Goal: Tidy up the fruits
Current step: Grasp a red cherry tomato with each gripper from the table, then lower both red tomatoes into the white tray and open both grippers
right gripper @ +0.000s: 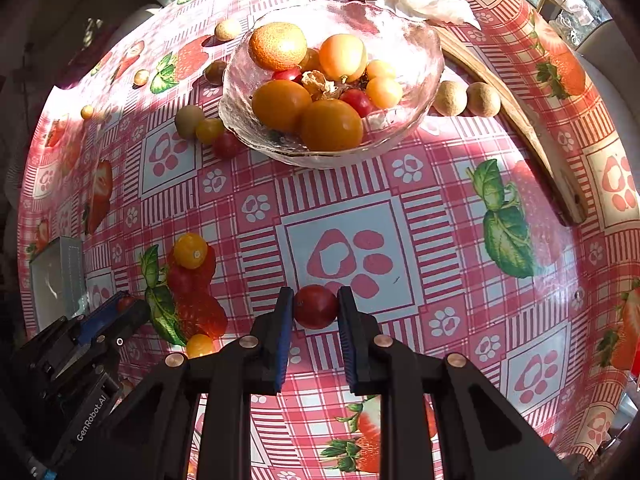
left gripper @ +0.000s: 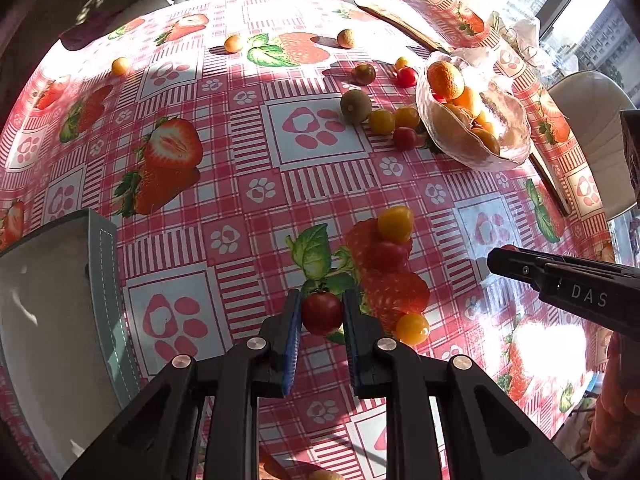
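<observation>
My left gripper (left gripper: 321,312) is shut on a red cherry tomato (left gripper: 322,313) just above the tablecloth. My right gripper (right gripper: 315,307) is shut on another red cherry tomato (right gripper: 316,306). A glass bowl (right gripper: 416,120) at the far side holds oranges, yellow and red tomatoes; it also shows in the left wrist view (left gripper: 516,152). Loose near my left gripper lie a yellow tomato (left gripper: 395,224), a red tomato (left gripper: 388,255) and another yellow tomato (left gripper: 412,328). The left gripper shows in the right wrist view (right gripper: 126,304).
More small fruits lie left of the bowl: a kiwi (left gripper: 355,106), yellow tomatoes (left gripper: 381,121) and a red one (left gripper: 405,138). Two brown round fruits (right gripper: 450,98) sit right of the bowl. A grey box (left gripper: 60,320) stands at the left. A wooden board (right gripper: 520,120) runs behind the bowl.
</observation>
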Action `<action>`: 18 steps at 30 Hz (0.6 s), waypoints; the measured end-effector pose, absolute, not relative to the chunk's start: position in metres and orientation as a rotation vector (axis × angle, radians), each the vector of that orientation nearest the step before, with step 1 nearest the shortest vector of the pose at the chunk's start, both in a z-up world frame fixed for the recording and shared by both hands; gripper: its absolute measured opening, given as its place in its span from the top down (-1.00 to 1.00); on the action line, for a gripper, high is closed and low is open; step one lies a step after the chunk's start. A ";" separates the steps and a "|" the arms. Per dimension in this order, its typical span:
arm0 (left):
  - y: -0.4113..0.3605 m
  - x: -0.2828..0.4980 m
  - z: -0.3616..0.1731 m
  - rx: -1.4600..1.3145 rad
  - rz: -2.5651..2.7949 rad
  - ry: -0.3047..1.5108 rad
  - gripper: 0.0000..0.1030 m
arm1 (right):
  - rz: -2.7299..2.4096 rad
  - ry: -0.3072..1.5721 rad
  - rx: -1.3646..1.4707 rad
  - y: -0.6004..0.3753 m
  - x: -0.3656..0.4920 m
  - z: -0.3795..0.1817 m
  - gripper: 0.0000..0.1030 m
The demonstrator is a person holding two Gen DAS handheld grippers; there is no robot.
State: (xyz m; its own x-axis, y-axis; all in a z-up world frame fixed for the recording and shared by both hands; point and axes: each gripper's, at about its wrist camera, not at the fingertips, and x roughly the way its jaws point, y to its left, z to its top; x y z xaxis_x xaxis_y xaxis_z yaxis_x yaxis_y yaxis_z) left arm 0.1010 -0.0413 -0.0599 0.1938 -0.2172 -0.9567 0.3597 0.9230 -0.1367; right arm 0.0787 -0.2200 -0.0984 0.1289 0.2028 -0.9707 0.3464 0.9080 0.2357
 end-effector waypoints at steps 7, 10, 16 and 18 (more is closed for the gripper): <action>-0.018 0.084 -0.050 0.107 -0.400 1.322 0.58 | -0.110 1.454 0.494 -0.217 0.048 -0.086 0.54; -0.009 0.077 -0.046 0.098 -0.395 1.319 0.58 | -0.111 1.454 0.515 -0.217 0.040 -0.081 0.54; 0.013 0.066 -0.035 0.065 -0.370 1.309 0.58 | -0.101 1.460 0.505 -0.209 0.028 -0.067 0.53; 0.023 0.063 -0.031 0.052 -0.355 1.307 0.58 | -0.093 1.463 0.497 -0.202 0.027 -0.065 0.53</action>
State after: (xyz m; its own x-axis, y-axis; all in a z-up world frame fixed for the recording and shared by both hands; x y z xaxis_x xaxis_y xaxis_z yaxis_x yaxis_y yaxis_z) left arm 0.0628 0.0230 -0.0312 0.2150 -0.2270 -0.9499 0.2852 0.9448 -0.1612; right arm 0.0275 -0.2016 -0.0647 0.1233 0.2362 -0.9639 0.3569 0.8957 0.2651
